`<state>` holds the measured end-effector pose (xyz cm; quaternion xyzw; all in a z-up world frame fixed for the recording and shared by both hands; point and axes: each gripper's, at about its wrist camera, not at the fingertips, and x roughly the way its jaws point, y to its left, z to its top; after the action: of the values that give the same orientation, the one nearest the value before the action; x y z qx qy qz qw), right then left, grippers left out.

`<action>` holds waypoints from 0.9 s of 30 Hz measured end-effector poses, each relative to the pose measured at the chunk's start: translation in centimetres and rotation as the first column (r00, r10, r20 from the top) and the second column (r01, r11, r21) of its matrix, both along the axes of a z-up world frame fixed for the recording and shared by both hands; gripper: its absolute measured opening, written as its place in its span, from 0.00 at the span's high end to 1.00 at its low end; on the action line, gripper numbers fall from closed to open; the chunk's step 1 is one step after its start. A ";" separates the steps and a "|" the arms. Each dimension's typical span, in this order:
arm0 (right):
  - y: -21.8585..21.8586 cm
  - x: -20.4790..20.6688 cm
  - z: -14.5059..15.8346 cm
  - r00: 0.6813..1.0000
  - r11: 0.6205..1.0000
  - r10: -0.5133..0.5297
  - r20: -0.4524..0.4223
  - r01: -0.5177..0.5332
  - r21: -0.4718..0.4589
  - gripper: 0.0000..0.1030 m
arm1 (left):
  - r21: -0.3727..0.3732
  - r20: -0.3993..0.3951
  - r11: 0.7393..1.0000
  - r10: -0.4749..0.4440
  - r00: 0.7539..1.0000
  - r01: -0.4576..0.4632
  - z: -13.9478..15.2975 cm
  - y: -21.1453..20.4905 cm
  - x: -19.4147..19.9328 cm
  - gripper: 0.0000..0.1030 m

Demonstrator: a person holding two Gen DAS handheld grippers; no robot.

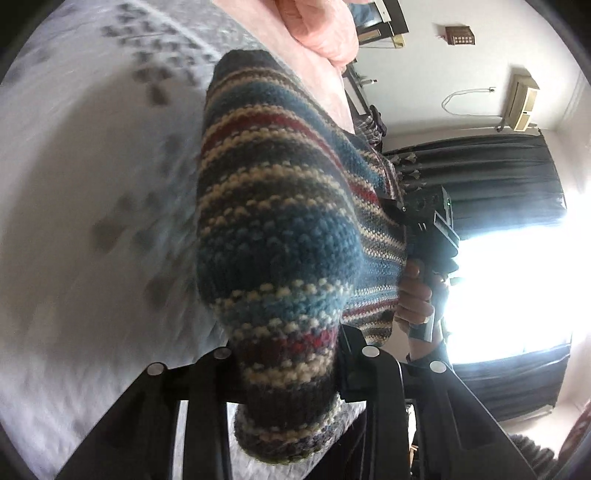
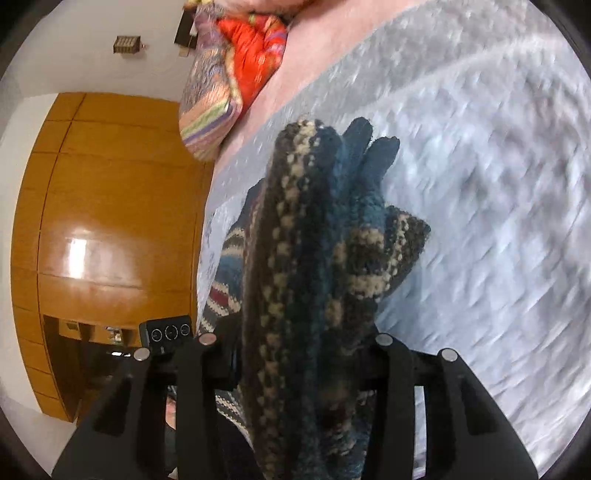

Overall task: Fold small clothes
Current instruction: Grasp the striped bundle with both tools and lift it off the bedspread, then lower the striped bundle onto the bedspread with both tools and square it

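Observation:
A striped knitted garment (image 1: 280, 206) in blue, cream, red and grey hangs in the air above the bed, stretched between both grippers. My left gripper (image 1: 291, 365) is shut on one ribbed edge of it. At the garment's far end, the left wrist view shows my right gripper (image 1: 424, 218), held by a hand (image 1: 413, 299). In the right wrist view, my right gripper (image 2: 306, 354) is shut on a bunched fold of the knitted garment (image 2: 317, 236). The knit hides the fingertips of both.
A grey-white patterned bedspread (image 1: 92, 221) (image 2: 480, 221) lies below. A pink pillow (image 1: 317, 29) sits at the bed's head and a colourful cushion (image 2: 229, 74) at its edge. There are a wooden wardrobe (image 2: 103, 206), a dark curtain (image 1: 498, 173) and a bright window (image 1: 517, 288).

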<state>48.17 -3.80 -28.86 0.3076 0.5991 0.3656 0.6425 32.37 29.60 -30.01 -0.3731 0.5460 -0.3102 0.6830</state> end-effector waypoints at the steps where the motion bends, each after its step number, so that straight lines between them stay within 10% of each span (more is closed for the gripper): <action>1: 0.9 -0.9 -0.3 1.000 1.000 0.009 -0.008 -0.009 0.004 0.61 | 0.003 -0.004 1.000 0.005 1.000 -0.005 -0.1 0.7 -1.1 0.70; 12: 6.5 -9.1 -8.1 0.986 0.998 0.055 -0.158 -0.055 0.008 0.60 | 0.026 -0.119 0.997 0.082 0.990 -0.079 -6.7 6.1 -11.0 0.68; 18: 4.6 -9.3 -7.0 0.991 0.996 0.004 -0.133 -0.016 -0.088 0.30 | 0.106 -0.153 0.990 0.107 0.982 -0.091 -6.5 5.8 -10.7 0.40; 22: 0.9 -10.8 -3.0 0.994 0.986 -0.105 0.011 0.106 -0.132 0.29 | 0.336 0.013 0.908 0.261 0.965 -0.251 -2.2 8.9 -14.1 0.30; 27: 1.8 -13.5 -1.7 0.998 0.989 -0.029 0.056 0.037 -0.143 0.54 | 0.052 0.069 0.983 0.170 0.983 -0.174 -0.2 6.4 -16.4 0.32</action>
<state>34.63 -2.04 -30.54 0.2604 0.6013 0.3191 0.6847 16.01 36.04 -30.20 -0.3888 0.4983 -0.2457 0.7350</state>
